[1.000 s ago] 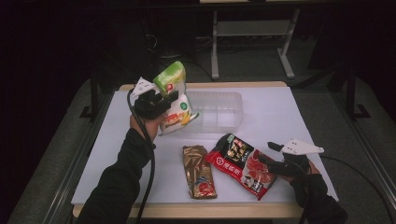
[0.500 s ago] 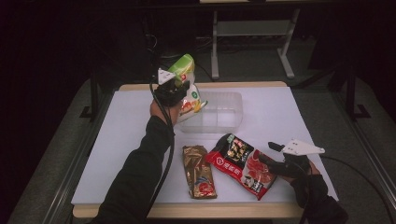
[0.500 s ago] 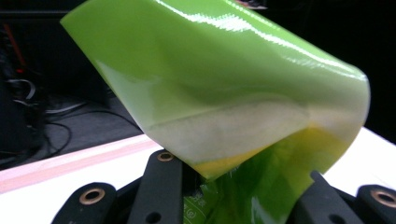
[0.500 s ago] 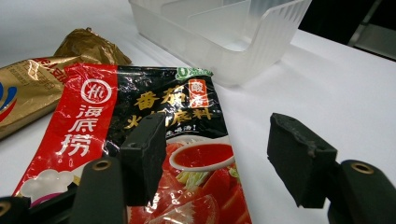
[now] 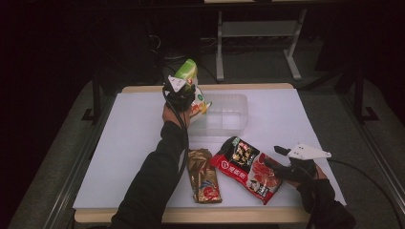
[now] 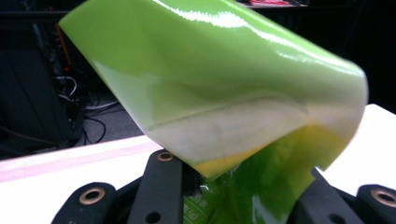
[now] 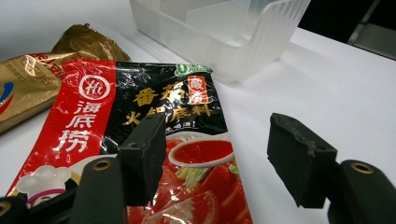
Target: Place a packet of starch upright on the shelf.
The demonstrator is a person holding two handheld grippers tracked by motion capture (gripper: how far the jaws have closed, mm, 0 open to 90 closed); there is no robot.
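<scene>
A dark room surrounds a white table [image 5: 119, 157] with a pale wooden edge; the legs of a further piece of furniture stand behind it. On the far middle of the table sits a clear plastic bin [image 5: 228, 113], which looks empty as far as its see-through walls allow.

The left gripper [image 5: 180, 94] holds a green snack bag [image 5: 187, 71] just beside the bin's left end and above the table. In the left gripper view its jaws are clamped on the bag's lower edge, and the bag [image 6: 219, 93] bulges upward, glossy green over a pale band. The bag is not yet inside the bin.

Nearer the person lie two more packets, side by side and touching at their edges: a gold packet [image 5: 203, 175] and a red and black soup-base packet [image 5: 248, 167]. The right gripper [image 5: 286, 160] rests at the red packet's right end. In the right gripper view its jaws stand apart with nothing pressed between them, one pad [image 7: 142, 156] over the printed face of the packet [image 7: 154, 121] and the other over bare table.

The work appears to be at an early stage: the first bag is about to go in, and two packets remain. The right gripper seems poised for the red packet next, with no grip taken yet.
</scene>
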